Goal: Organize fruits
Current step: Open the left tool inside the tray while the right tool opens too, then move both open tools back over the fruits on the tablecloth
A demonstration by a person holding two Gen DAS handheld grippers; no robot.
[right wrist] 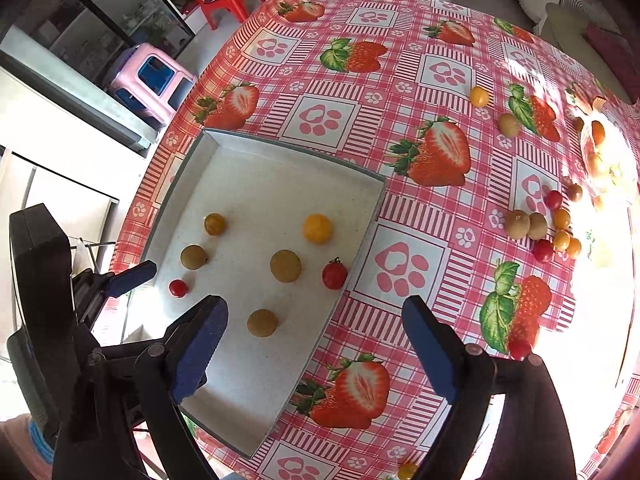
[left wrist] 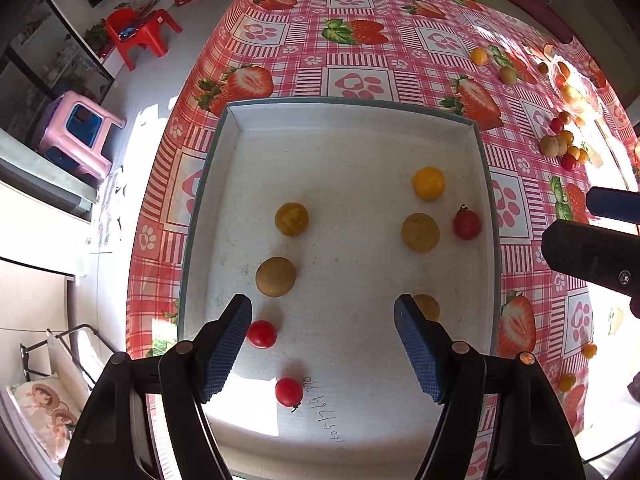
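Hovering left tongs (left wrist: 323,312), tray (left wrist: 360,120) beneath

A table draped in a pink checked tablecloth (right wrist: 400,200) printed with strawberries and paw prints stands on a pale floor (left wrist: 160,64). A red plastic chair (left wrist: 138,34) and pink stool (left wrist: 78,136) sit beyond; sunlight floods the right.

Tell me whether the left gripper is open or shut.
Open. The left gripper has its blue pads spread wide above the white tray, nothing between them.
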